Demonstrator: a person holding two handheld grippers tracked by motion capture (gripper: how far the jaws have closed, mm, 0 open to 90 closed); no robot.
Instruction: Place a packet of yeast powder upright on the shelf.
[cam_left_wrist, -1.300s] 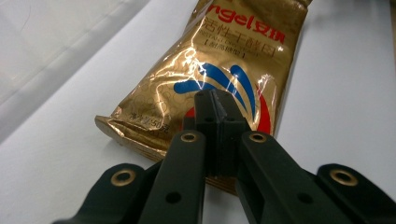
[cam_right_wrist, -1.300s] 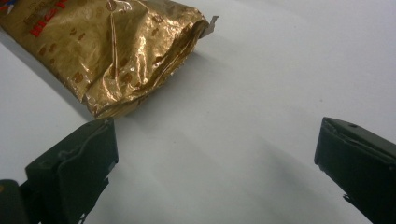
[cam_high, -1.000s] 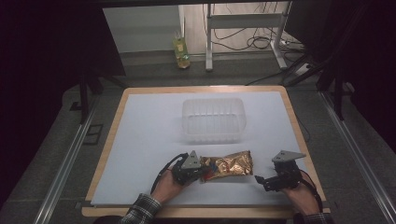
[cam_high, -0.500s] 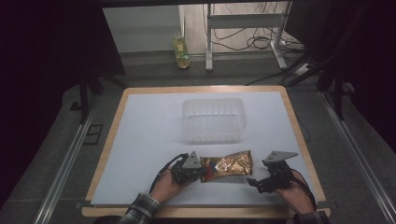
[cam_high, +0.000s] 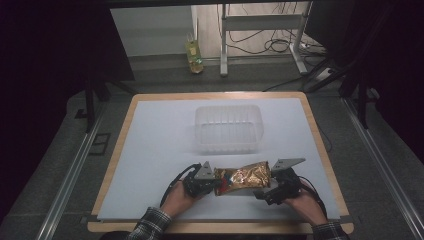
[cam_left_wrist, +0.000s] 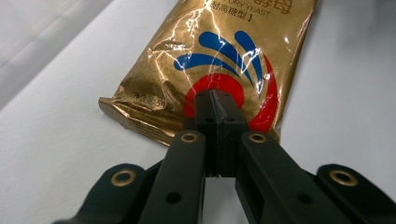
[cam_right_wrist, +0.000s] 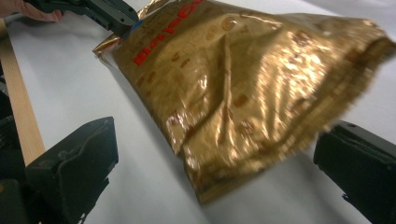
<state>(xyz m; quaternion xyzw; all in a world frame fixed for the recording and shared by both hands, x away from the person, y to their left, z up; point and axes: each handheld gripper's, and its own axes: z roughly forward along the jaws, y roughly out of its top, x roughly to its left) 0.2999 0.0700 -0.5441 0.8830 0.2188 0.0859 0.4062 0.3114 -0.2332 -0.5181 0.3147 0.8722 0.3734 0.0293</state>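
- Near the front edge of the table (cam_high: 150, 150), a gold pouch (cam_high: 243, 176) lies flat on the white surface, just in front of a clear tub (cam_high: 228, 127).
- Left gripper (cam_high: 207, 184): its jaws are pressed together on the pouch's left end; the left gripper view shows them pinching the sealed edge (cam_left_wrist: 140, 126) by the red and blue logo.
- Right gripper (cam_high: 262, 194): its jaws are spread wide, one to each side of the pouch's right end (cam_right_wrist: 224, 177), with no contact to be seen.
- Judged progress: one end is secured and the other is about to be taken; the second grip and any lifting, opening or moving toward the tub are not yet done.
- Tub appears empty, though its clear walls make that hard to confirm.
- Pouch's far end is blurred in the right gripper view, so whether its top is sealed or torn cannot be told.
- Both hands are cut off at the high view's bottom edge.
- Beyond the table, the dark floor hides most detail except a bottle (cam_high: 194, 52).
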